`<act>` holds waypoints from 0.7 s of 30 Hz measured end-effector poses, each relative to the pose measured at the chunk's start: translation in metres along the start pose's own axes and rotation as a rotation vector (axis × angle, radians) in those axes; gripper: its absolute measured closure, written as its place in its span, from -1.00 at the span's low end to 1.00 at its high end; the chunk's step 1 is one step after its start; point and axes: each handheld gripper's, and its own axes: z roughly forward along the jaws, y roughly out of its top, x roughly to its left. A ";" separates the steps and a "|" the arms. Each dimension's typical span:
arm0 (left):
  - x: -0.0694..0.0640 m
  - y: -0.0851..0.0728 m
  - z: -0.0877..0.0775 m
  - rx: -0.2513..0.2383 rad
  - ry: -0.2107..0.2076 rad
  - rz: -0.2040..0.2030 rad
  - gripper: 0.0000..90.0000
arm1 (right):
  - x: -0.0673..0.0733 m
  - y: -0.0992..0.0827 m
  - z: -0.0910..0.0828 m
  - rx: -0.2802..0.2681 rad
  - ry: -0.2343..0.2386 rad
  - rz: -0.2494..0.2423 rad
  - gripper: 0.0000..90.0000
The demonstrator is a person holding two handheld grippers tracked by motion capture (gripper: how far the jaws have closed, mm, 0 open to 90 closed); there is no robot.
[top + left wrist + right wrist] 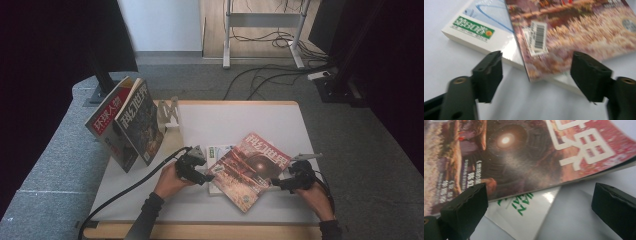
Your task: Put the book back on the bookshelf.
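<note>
My left gripper (204, 176) sits at the left edge of the red magazine (250, 170), which lies flat and askew on top of a white book (216, 152) near the front middle of the table (240, 117). Looking along my left jaws, they stand spread wide, one on each side of the magazine's lower corner (574, 37), and neither pad presses on it; the barcode sticker is just ahead of them and the white book (477, 32) pokes out beneath, its green label toward the far left. That picture is somewhat blurred, so I cannot tell whether the left-hand pad brushes the book's edge.

My right gripper (282, 182) rests at the magazine's right edge, hand on the table. Along its jaws I see them parted wide as well, nothing pinched between them: the magazine's cover (524, 152) with its big white characters lies just beyond the pads, and a corner of the white book (526, 215) with green lettering sticks out under it, between the two pads but apart from them.

Farther back on the left (well away from both my hands) two more magazines (125, 122) stand upright and leaning against a pale rack (170, 112)
</note>
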 end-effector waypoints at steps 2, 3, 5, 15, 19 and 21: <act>0.001 0.000 0.007 0.013 0.012 0.004 -0.53 | 0.000 0.000 0.003 0.007 0.015 0.011 -1.00; 0.002 -0.001 0.008 0.005 0.007 -0.005 -0.56 | 0.001 0.000 0.003 0.008 0.014 0.013 -1.00; 0.003 -0.001 0.009 0.001 0.001 -0.009 -0.57 | 0.001 0.001 0.004 0.012 0.015 0.017 -1.00; 0.001 0.000 0.009 0.004 0.013 -0.005 -0.56 | -0.001 0.008 0.008 -0.004 0.035 0.057 -0.94; 0.001 0.000 0.009 0.004 0.012 -0.010 -0.56 | -0.005 0.011 0.008 -0.026 0.032 0.083 -0.79; 0.001 0.000 0.009 0.005 0.011 -0.012 -0.55 | -0.006 0.013 0.006 -0.042 0.019 0.087 -0.70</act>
